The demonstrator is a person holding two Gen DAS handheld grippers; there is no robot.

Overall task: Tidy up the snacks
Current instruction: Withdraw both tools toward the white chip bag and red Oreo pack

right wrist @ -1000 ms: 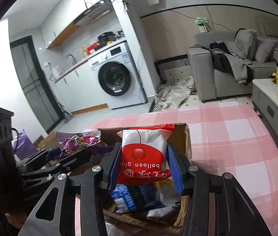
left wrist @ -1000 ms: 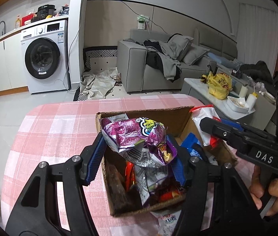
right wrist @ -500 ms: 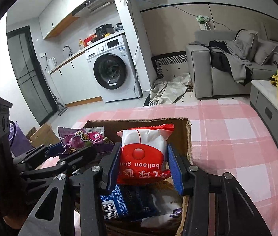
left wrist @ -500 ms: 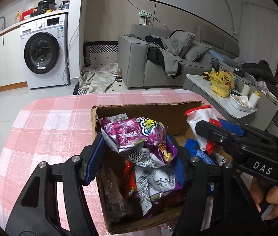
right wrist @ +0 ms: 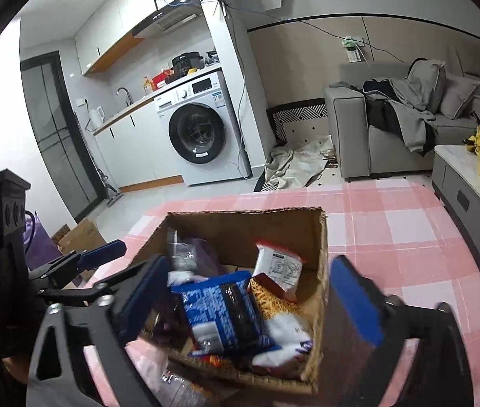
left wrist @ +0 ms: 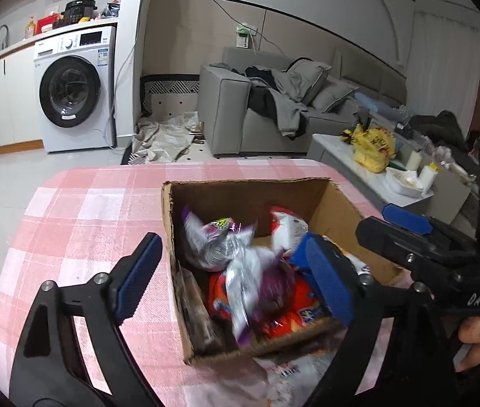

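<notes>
- Pink checked worktop (left wrist: 80,203) carries a cardboard box (left wrist: 240,191).
- Crumpled snack packets fill it: purple packet (left wrist: 212,237), blue packet (right wrist: 221,312).
- Left gripper (left wrist: 236,271) and right gripper (right wrist: 250,298): fingers spread wide, holding nothing.
- "DAS" legible on the right gripper.

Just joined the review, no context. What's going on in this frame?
A person is sorting snack packets into a cardboard box on a pink checked tablecloth, using handheld tongs in each hand. Both the left tongs and the right tongs are open and empty above the box. A purple packet and a red-and-white packet lie inside on the pile, along with a blue packet. The purple one looks motion-blurred. Another packet lies on the cloth outside the box's near wall.
</notes>
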